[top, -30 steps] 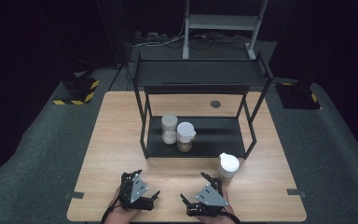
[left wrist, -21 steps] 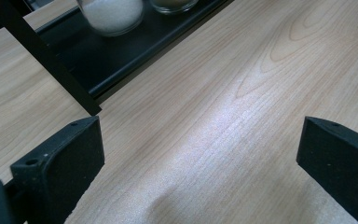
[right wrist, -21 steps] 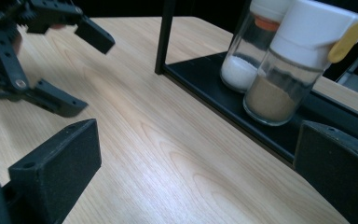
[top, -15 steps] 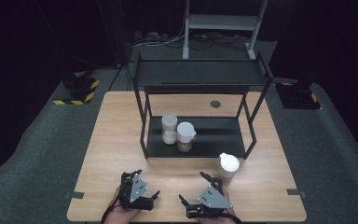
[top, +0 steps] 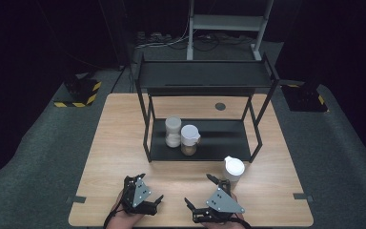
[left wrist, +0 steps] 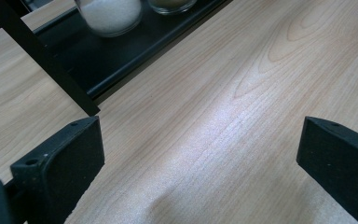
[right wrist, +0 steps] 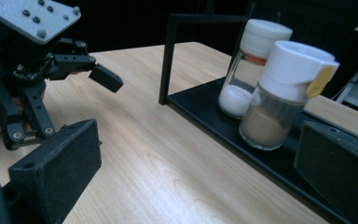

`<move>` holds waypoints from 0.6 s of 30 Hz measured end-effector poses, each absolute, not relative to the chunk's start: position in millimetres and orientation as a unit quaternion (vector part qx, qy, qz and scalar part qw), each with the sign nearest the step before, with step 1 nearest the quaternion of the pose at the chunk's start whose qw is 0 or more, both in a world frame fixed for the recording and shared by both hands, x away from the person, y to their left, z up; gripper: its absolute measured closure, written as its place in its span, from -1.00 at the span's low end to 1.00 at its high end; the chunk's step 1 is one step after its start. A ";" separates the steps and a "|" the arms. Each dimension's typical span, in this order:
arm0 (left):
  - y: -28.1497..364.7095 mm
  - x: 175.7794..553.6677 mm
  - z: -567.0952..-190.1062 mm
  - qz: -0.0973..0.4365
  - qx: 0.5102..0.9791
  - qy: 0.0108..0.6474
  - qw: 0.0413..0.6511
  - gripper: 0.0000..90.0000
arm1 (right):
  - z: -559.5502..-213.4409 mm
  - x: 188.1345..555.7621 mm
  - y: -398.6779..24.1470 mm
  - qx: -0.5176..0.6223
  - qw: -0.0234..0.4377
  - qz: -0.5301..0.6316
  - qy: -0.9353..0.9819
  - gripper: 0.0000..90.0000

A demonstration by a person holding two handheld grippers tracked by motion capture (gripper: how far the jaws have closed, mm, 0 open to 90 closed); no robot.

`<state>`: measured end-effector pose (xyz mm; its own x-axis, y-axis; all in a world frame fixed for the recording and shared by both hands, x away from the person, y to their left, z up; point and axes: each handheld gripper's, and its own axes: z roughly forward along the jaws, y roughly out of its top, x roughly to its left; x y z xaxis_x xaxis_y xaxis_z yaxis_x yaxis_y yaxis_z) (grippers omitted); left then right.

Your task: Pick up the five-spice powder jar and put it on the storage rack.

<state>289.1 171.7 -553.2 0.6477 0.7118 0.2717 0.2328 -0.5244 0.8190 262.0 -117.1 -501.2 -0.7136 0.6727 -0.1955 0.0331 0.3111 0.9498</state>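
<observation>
A pale wooden table (top: 119, 143) takes up the middle of the high view, its grain running lengthwise and a small dark round disc (top: 220, 106) set in it near the far edge. Around it lies grey carpet (top: 43, 157), with a black-and-yellow striped block (top: 78, 93) at upper left and another dark block (top: 305, 95) at upper right; the room behind is black, with a grey metal stand (top: 228, 24) and loose cables (top: 162, 40) at top centre. A black two-tier rack (top: 205, 78) stands on the far half of the table, and on its lower shelf, left of centre, two jars stand just beside each other: a white-filled jar (top: 173, 132) and a brown-filled jar (top: 189, 139) with a white cap. A third, white-lidded jar (top: 233, 170) stands on the bare table in front of the rack's right leg. At the bottom edge, the left gripper (top: 147, 188) rests low left of centre, jaws wide apart and holding nothing. The right gripper (top: 202, 191), just left of the white-lidded jar, also has its jaws spread wide and empty.
</observation>
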 end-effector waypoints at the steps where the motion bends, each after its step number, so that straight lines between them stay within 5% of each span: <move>1: 171.7 289.1 -553.2 0.305 0.818 0.289 0.393 -0.98 | -500.0 261.9 -118.0 0.234 0.298 0.539 0.752 -1.00; 18: 171.8 289.2 -553.1 0.304 0.819 0.287 0.393 -0.98 | -485.9 265.8 -135.7 0.238 0.305 0.540 0.747 -1.00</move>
